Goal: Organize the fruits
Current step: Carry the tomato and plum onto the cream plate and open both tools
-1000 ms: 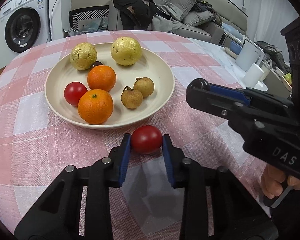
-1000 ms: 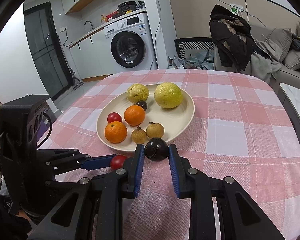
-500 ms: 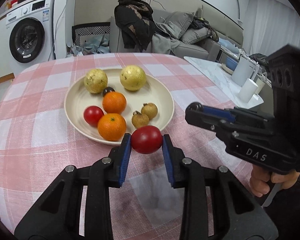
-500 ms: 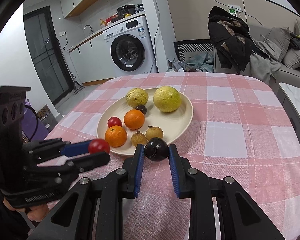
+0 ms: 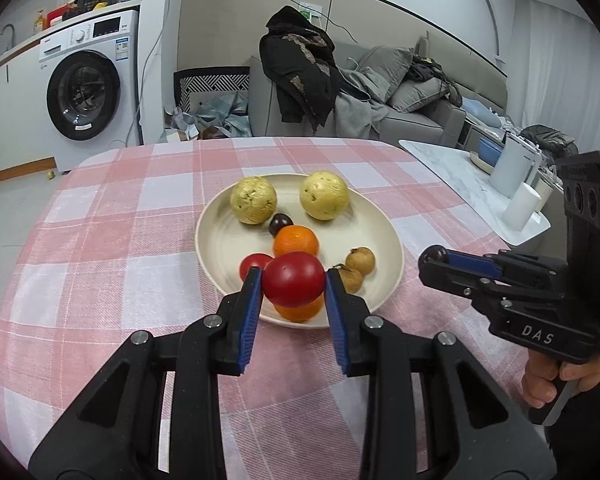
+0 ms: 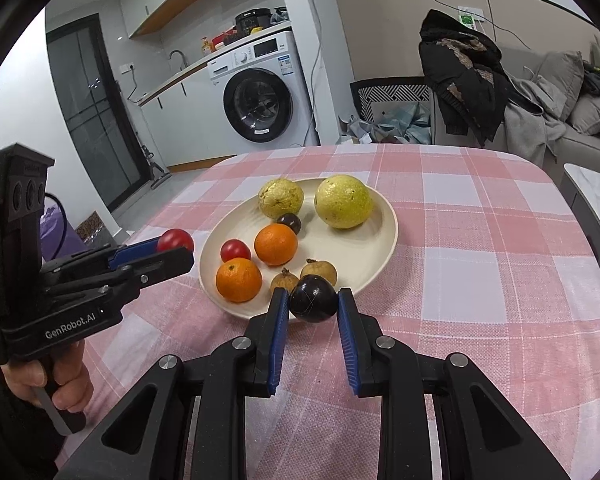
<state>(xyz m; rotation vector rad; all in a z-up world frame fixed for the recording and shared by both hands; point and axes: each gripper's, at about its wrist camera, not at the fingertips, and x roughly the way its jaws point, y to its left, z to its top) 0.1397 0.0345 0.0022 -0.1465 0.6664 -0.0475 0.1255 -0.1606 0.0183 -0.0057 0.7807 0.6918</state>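
Fruit sits on a plate on the table: 2 oranges, 2 yellow ones. Left gripper squeezes a tomato in the air by the plate. Right gripper squeezes a dark fruit beside the rim.

The red tomato, clamped in the left tool, was lifted off the checked worktop and raised. In the right wrist view it was carried up beside the cream plate; in the left wrist view it overlapped the plate's near fruit.
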